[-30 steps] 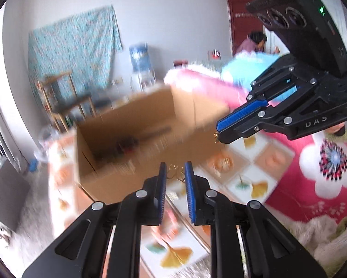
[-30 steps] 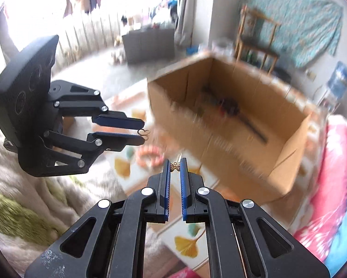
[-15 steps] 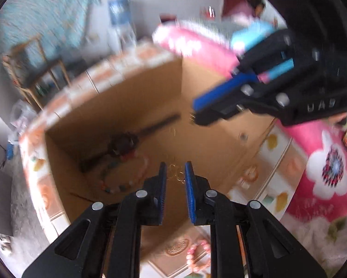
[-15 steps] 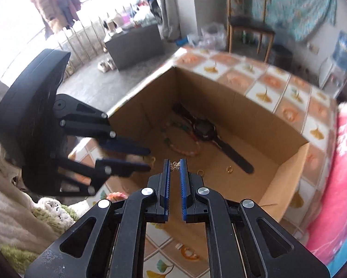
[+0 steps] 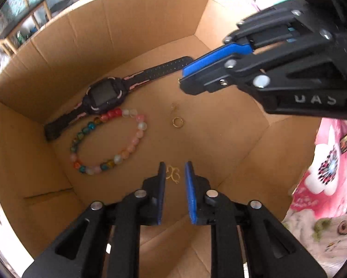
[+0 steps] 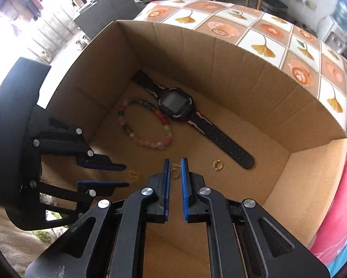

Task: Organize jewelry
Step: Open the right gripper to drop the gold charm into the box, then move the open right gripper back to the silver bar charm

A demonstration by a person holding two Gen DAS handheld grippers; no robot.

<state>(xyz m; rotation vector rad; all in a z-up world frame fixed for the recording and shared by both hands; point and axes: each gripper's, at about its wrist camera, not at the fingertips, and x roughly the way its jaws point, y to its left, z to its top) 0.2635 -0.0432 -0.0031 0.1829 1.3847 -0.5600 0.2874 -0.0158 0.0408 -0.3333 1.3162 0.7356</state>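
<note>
Both tongs now over box [image 5: 150,23]: one watch [image 5: 104,95], one bracelet [image 5: 108,139]

My right gripper [image 6: 175,165] points down into the cardboard box [image 6: 242,69], jaws opening around a small gold earring [image 6: 175,173]; watch [image 6: 175,103] and bead bracelet [image 6: 145,122] lie beyond.

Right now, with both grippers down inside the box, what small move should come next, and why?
Probably finish opening both. The left gripper and right gripper are opening low over the box floor, each with a small gold earring between its pads. Letting go drops them beside the ring, bracelet and watch.
</note>
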